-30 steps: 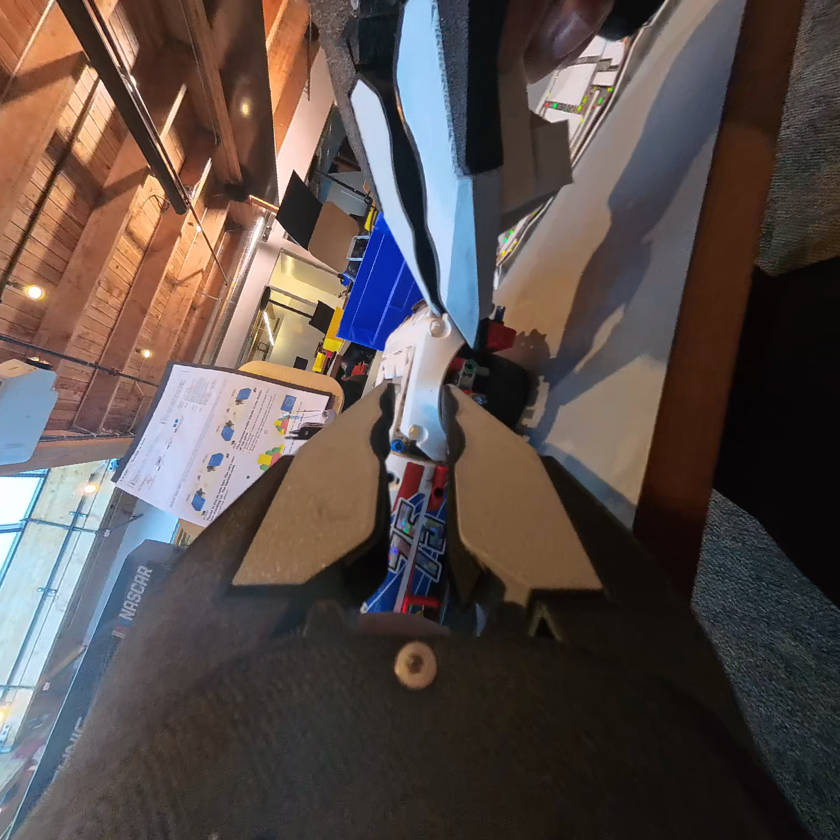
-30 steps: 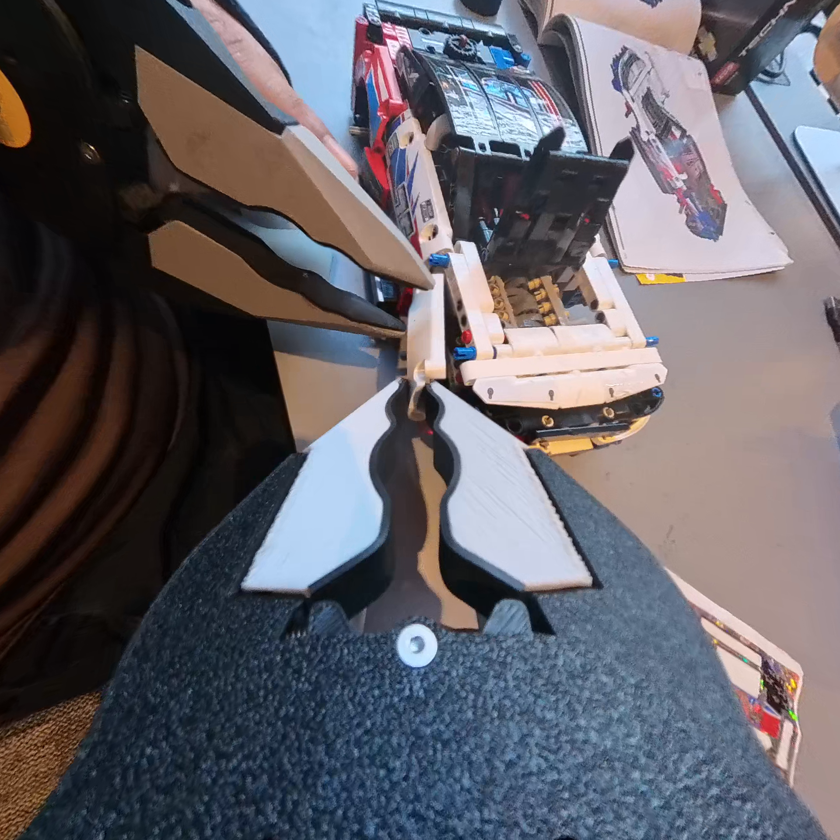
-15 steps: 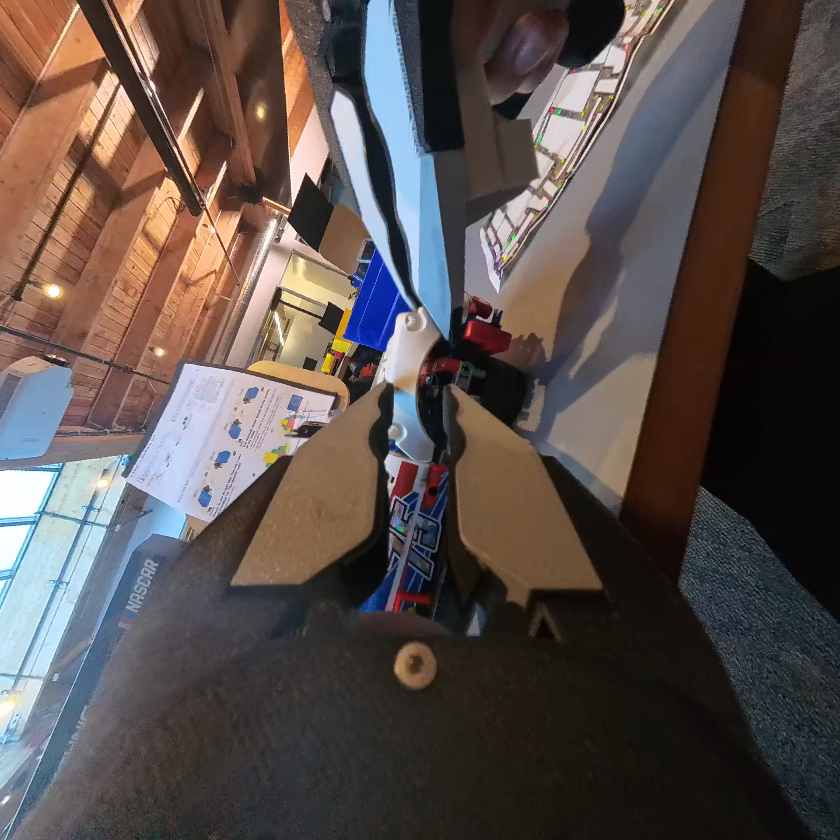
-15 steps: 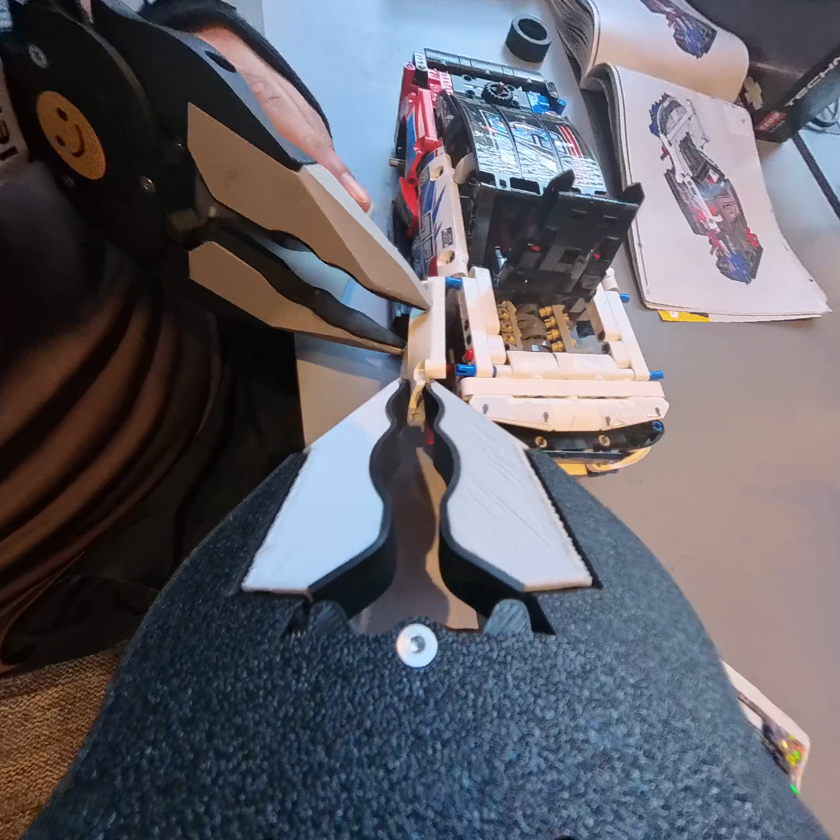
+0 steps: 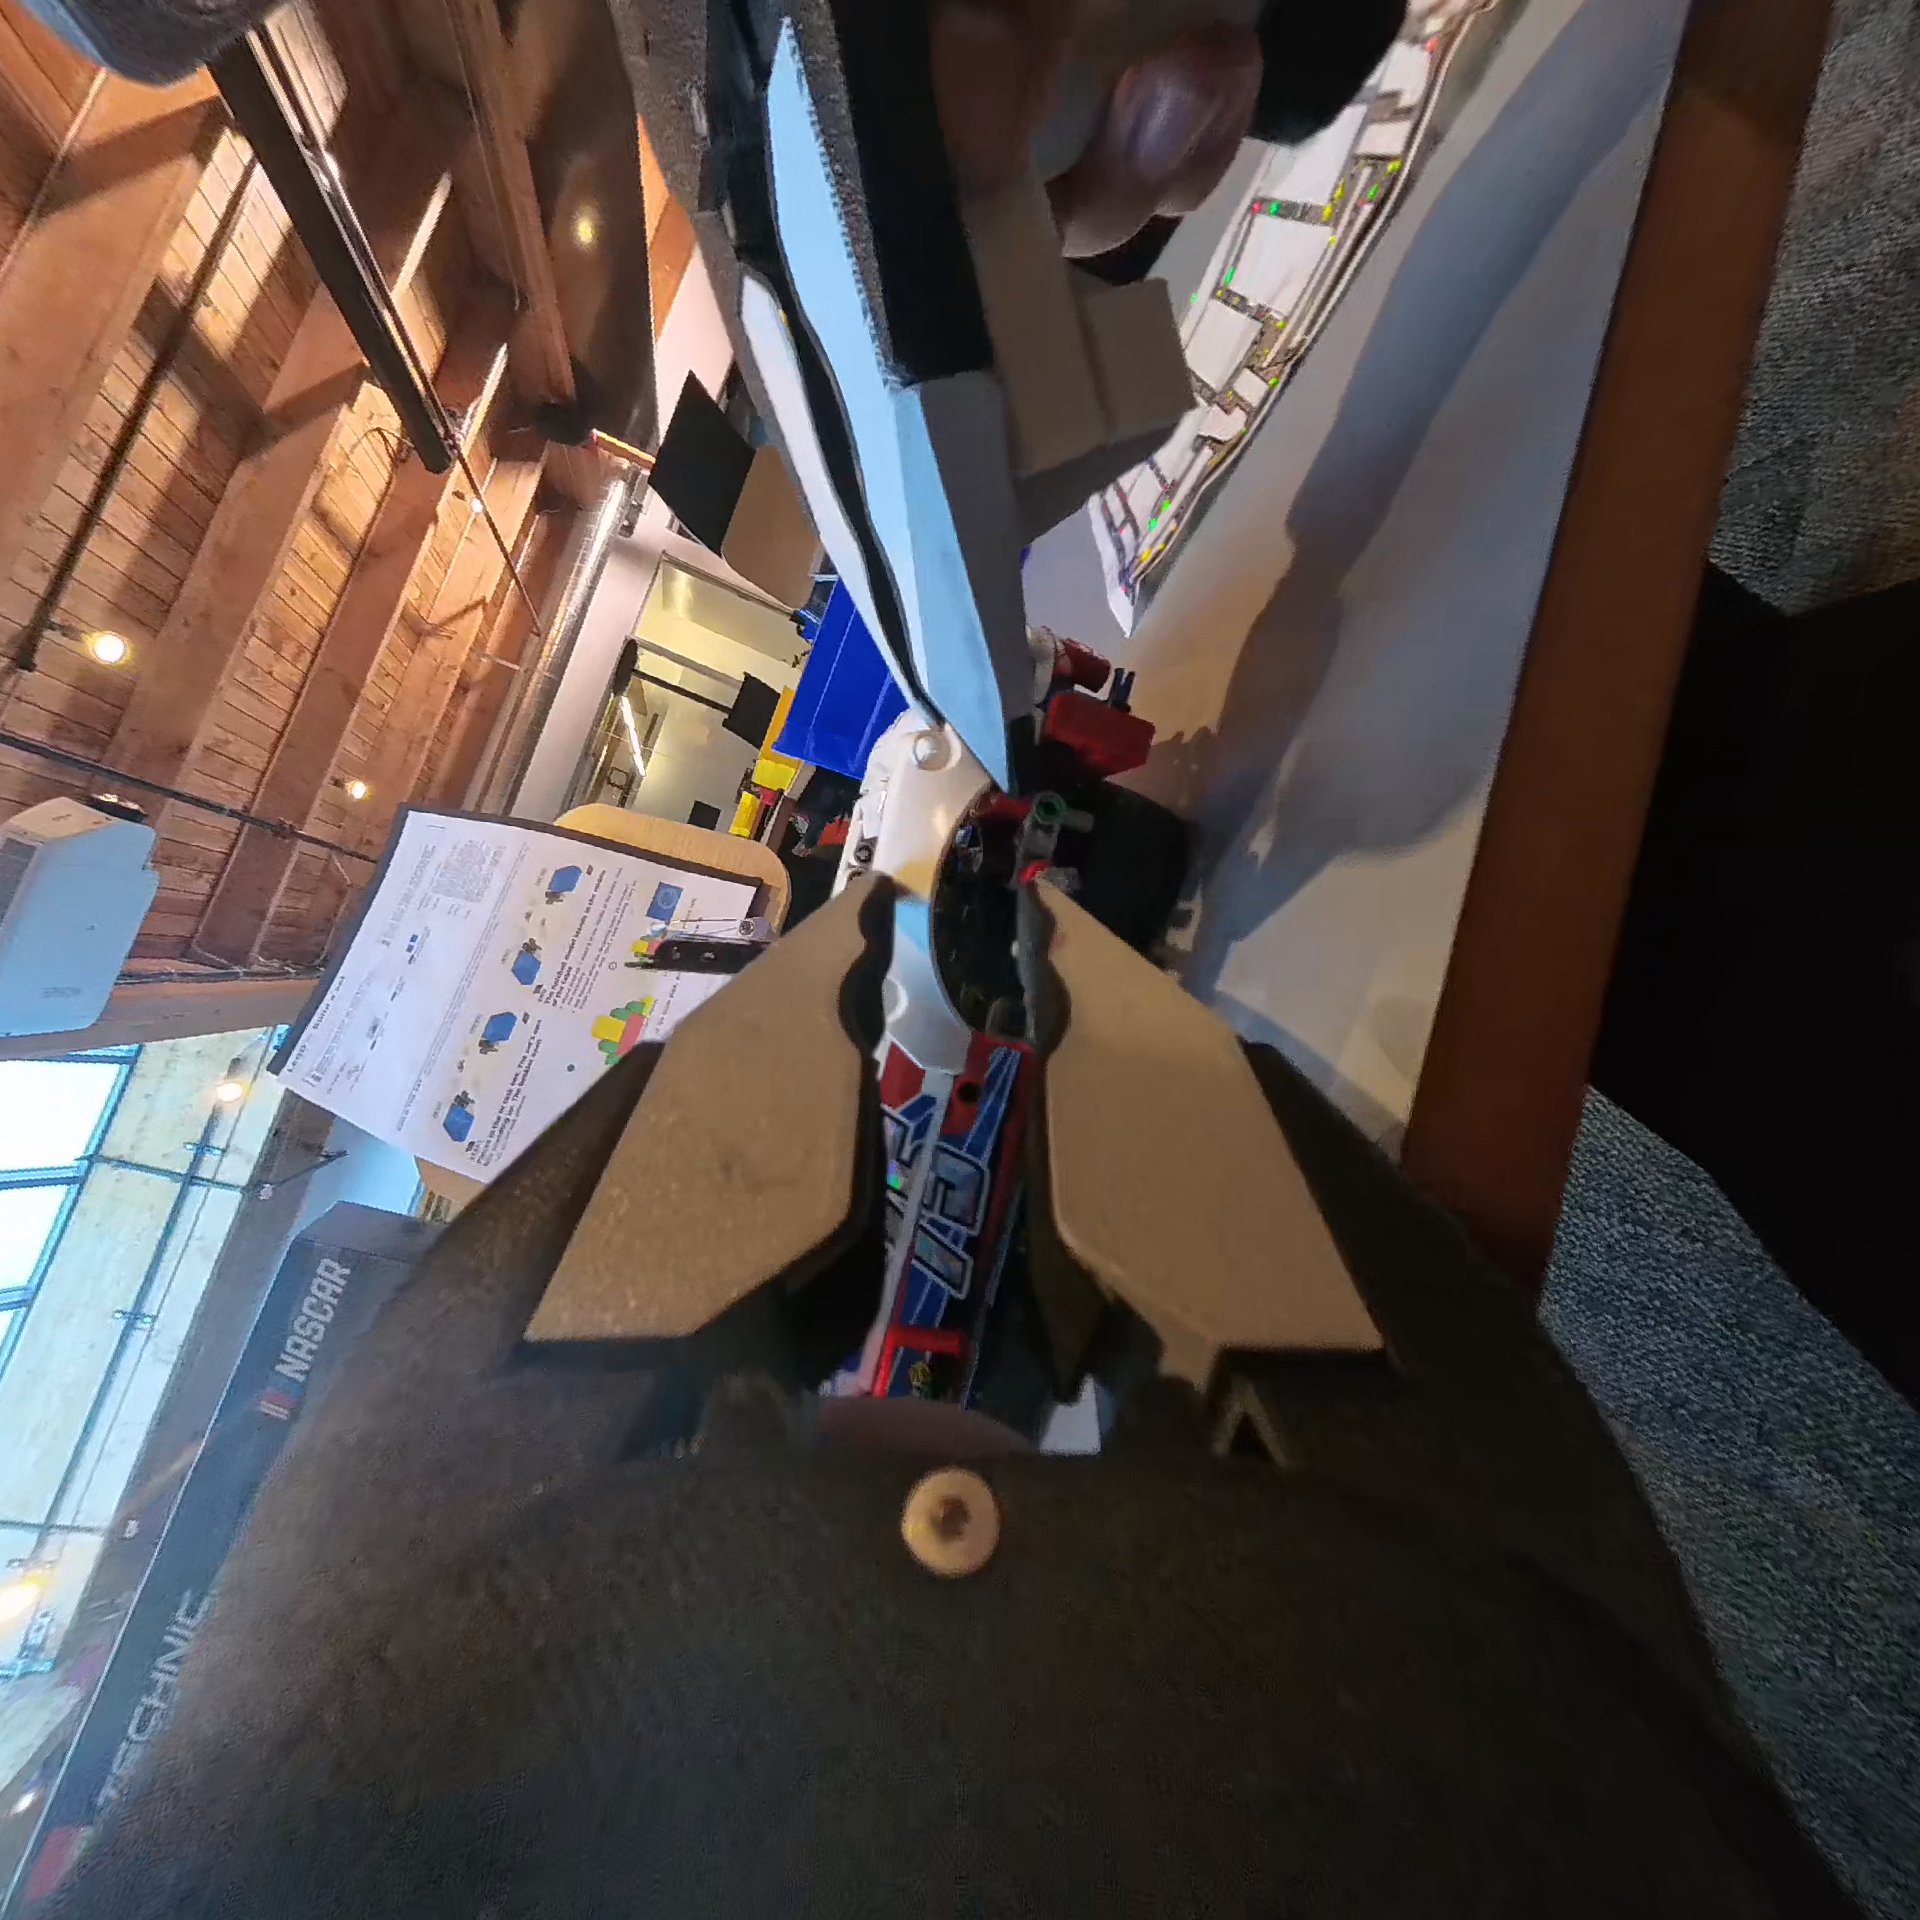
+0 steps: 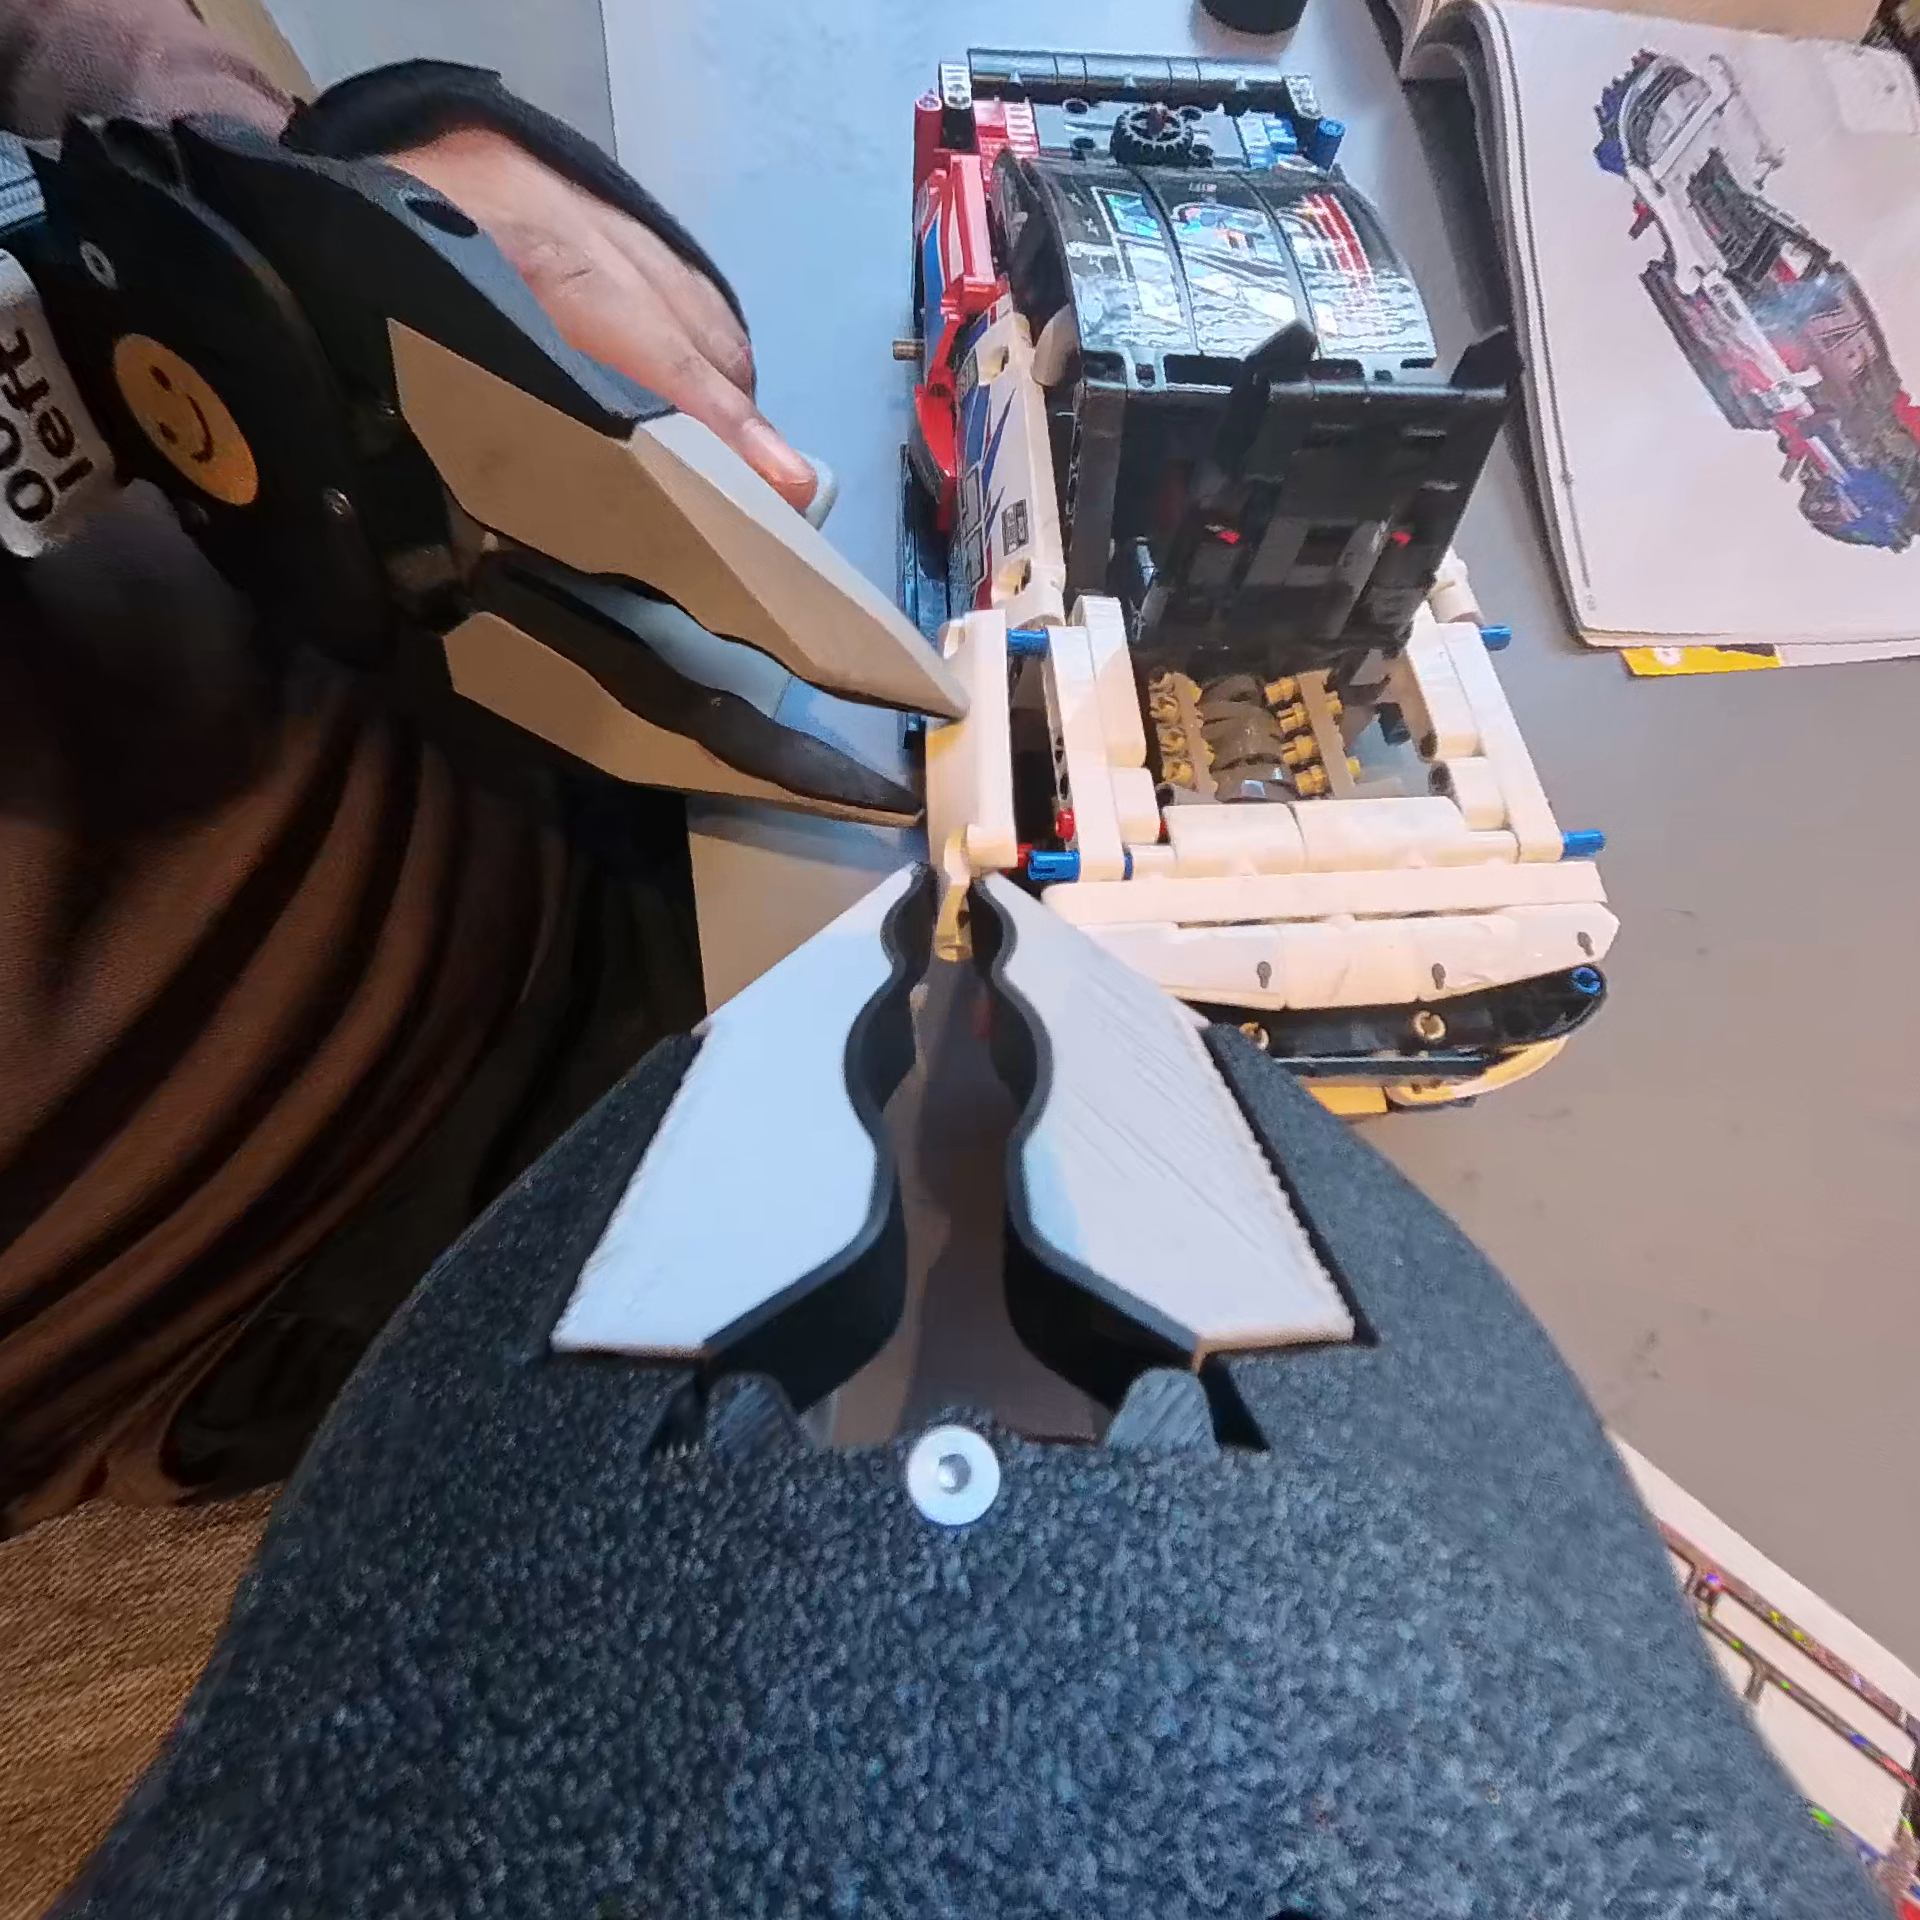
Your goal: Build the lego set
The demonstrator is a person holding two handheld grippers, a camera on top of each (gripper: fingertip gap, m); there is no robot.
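A partly built Lego race car [image 6: 1226, 416], with a white front, a black roof and red and blue sides, stands on the grey table [image 6: 1714, 1039]. A loose white fender panel [image 6: 977, 727] stands against blue pins at the car's front left corner. My right gripper [image 6: 953, 888] is shut on the panel's lower end, where a small tan piece shows between the tips. My left gripper [image 6: 935, 758] comes in from the left with its tips on the panel's outer face. In the left wrist view, my left gripper [image 5: 956, 904] straddles the panel's wheel arch [image 5: 914, 769] beside the car's side [image 5: 935, 1195]. The right gripper [image 5: 966, 743] meets it from above.
An open instruction booklet [image 6: 1714, 364] lies right of the car. A sticker sheet [image 6: 1818, 1714] lies at the near right, and a black tyre [image 6: 1252, 10] lies behind the car. The table's edge [image 6: 727, 914] is just left of the panel. A dark set box [image 5: 208, 1507] and a leaflet [image 5: 520, 987] stand beyond. Less than 4 cm separates the two grippers' tips.
Both grippers keep their hold on the white panel at the car's corner. The right wrist view has pulled back, showing more of the car and the hand. The left view shifted slightly along the car.
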